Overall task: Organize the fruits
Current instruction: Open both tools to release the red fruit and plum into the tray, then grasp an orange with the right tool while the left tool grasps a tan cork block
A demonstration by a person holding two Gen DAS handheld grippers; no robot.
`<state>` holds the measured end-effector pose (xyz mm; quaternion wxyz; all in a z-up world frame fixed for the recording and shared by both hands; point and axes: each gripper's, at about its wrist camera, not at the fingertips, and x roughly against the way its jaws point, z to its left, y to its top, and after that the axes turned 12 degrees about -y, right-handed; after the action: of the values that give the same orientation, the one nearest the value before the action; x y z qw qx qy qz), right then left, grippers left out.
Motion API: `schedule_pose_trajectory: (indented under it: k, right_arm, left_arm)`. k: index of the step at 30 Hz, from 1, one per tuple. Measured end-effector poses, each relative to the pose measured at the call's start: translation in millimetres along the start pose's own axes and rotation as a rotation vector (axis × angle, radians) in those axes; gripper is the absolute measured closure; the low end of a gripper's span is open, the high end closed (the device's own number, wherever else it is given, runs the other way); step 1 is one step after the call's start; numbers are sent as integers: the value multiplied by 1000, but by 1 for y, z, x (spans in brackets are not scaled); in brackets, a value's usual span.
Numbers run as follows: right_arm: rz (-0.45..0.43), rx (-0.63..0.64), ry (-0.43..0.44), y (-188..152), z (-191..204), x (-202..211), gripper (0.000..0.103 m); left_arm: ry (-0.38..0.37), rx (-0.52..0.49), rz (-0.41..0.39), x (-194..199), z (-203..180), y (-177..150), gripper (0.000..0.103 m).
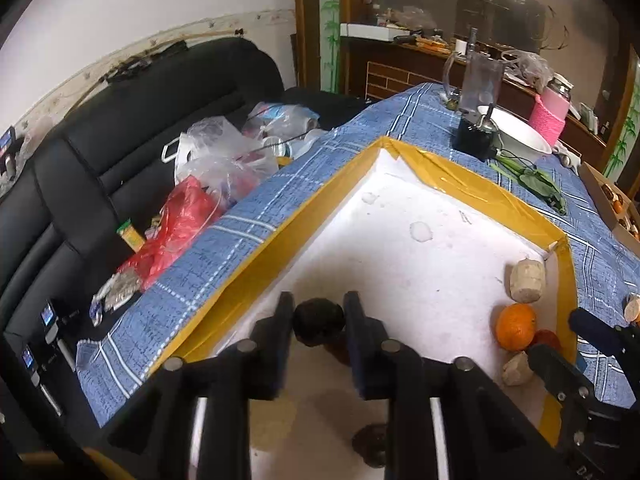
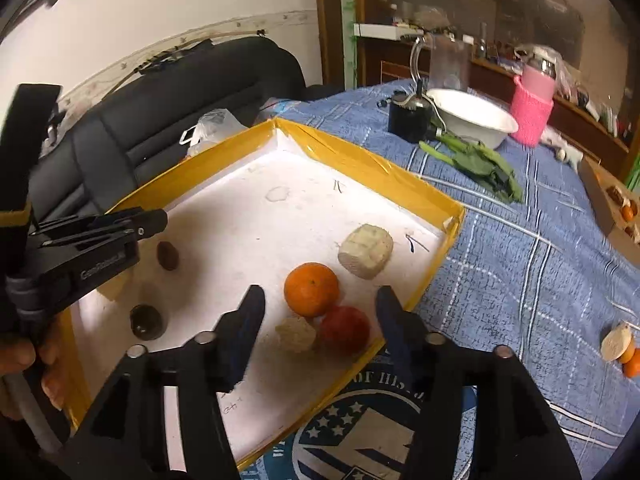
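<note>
A white tray with yellow taped rim (image 1: 256, 256) (image 2: 400, 176) lies on the blue checked cloth. My left gripper (image 1: 319, 322) is shut on a dark round fruit (image 1: 319, 320) just above the tray floor. Another dark fruit (image 1: 370, 440) (image 2: 147, 322) lies below it; a brown one (image 2: 168, 255) shows beside the left gripper (image 2: 160, 220). An orange (image 2: 311, 289) (image 1: 515, 326), a red fruit (image 2: 344, 330), and two pale chunks (image 2: 365, 251) (image 2: 296, 336) sit in the tray's right corner. My right gripper (image 2: 320, 320) is open just above the red fruit.
A white bowl (image 2: 472, 118), a pink-sleeved jar (image 2: 532, 108), a dark cup (image 2: 410, 118), a clear jug and greens (image 2: 476, 166) stand at the back. More fruit (image 2: 624, 350) lies on the cloth at right. A box (image 2: 612, 200) holds fruit. A black sofa with bags (image 1: 208, 176) is left.
</note>
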<state>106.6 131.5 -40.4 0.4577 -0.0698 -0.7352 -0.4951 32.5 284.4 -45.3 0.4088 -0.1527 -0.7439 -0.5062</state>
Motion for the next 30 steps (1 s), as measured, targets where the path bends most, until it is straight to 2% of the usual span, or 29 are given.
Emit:
schedule_pose_trajectory:
  k: [2, 3, 8, 10, 14, 17, 23, 26, 30]
  right_arm:
    - [-4, -16, 4, -1, -4, 4, 45]
    - [-9, -21, 3, -2, -5, 7, 42]
    - [-34, -90, 9, -15, -24, 29, 31]
    - [-37, -129, 7, -22, -36, 37, 21]
    - [13, -219, -9, -47, -70, 45, 17]
    - [29, -280, -67, -72, -104, 52, 8]
    - [42, -424, -192, -116, -188, 70, 5]
    - [53, -490, -288, -138, -237, 78, 5]
    - [80, -550, -364, -154, -285, 75, 5]
  left_arm:
    - [12, 22, -22, 7, 4, 0, 27]
    - [19, 30, -45, 12, 5, -1, 25]
    - [11, 34, -49, 25, 6, -5, 22]
    - [11, 26, -49, 30, 3, -7, 21]
    - [-23, 41, -56, 42, -6, -14, 17]
    - [-59, 36, -68, 48, -22, -19, 16]
    - [-142, -80, -55, 48, -89, -30, 14]
    - [-189, -171, -30, 40, -133, -38, 14]
    - [-236, -309, 8, 25, -193, -50, 14]
